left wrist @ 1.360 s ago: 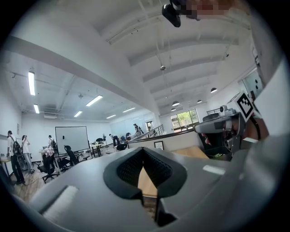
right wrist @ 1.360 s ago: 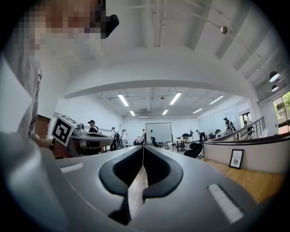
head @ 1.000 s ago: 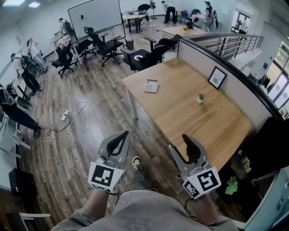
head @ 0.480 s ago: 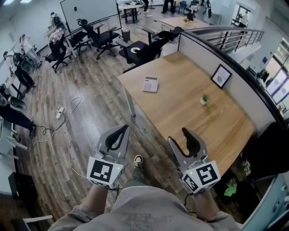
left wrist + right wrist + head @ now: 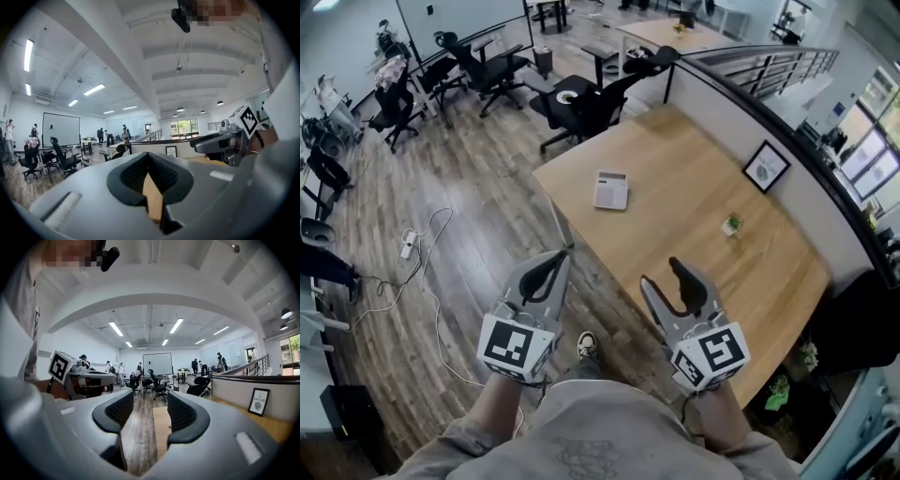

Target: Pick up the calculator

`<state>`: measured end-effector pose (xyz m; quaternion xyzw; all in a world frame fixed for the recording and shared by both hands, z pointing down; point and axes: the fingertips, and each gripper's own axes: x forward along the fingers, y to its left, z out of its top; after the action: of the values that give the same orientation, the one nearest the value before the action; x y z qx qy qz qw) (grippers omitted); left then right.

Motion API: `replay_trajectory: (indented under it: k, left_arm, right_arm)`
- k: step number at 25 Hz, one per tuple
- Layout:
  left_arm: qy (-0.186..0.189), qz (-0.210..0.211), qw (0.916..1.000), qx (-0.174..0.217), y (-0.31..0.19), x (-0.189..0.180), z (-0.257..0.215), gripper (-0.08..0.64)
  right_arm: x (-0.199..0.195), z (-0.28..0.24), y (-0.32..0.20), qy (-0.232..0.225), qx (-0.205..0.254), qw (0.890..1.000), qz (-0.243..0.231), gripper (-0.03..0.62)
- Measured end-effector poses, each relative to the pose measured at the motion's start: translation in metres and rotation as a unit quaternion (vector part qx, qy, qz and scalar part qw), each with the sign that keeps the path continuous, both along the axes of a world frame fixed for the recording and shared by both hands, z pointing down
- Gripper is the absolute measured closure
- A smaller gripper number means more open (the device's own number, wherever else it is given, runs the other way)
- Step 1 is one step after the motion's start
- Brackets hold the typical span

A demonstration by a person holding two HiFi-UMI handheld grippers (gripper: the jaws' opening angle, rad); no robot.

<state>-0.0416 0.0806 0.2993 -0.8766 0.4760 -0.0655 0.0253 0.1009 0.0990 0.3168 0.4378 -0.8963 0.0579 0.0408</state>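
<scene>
The calculator (image 5: 611,190), white and flat, lies near the far left corner of the wooden table (image 5: 694,216). Both grippers hang in the air well short of it, over the floor at the table's near edge. My left gripper (image 5: 551,265) has its jaws closed tip to tip with nothing between them; in the left gripper view the left gripper (image 5: 148,157) shows only a sliver of tabletop through the gap behind the tips. My right gripper (image 5: 667,275) is open and empty, and the right gripper view shows the right gripper (image 5: 150,401) with floor and table edge between its pads.
A framed picture (image 5: 766,167) leans on the partition wall at the table's far side, with a small potted plant (image 5: 732,223) near it. Black office chairs (image 5: 581,108) stand beyond the table. A power strip and cable (image 5: 408,246) lie on the wood floor to the left.
The head view has come closer to the table, so the calculator sits lower and larger in the picture. Both grippers keep their poses and jaw states.
</scene>
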Motion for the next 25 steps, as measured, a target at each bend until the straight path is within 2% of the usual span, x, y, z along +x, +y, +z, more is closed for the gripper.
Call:
replay_trajectory:
  k: [5, 11, 15, 25]
  left_arm:
    - [-0.003, 0.008, 0.9999, -0.008, -0.066, -0.034, 0.006, 0.558]
    - [-0.004, 0.018, 0.9996, -0.024, -0.116, -0.07, 0.022, 0.558]
    - [-0.007, 0.021, 0.999, -0.038, -0.135, -0.086, 0.032, 0.558]
    - [0.036, 0.029, 0.9967, -0.066, -0.166, -0.102, 0.051, 0.558]
  right_arm:
    - [-0.032, 0.016, -0.068, 0.024, -0.021, 1.0, 0.0, 0.38]
    - [-0.056, 0.029, -0.133, 0.03, -0.028, 0.999, 0.023, 0.38]
    - [-0.063, 0.038, -0.162, 0.021, -0.046, 0.998, 0.031, 0.38]
    - [-0.06, 0.073, -0.21, 0.01, -0.1, 0.995, 0.029, 0.38]
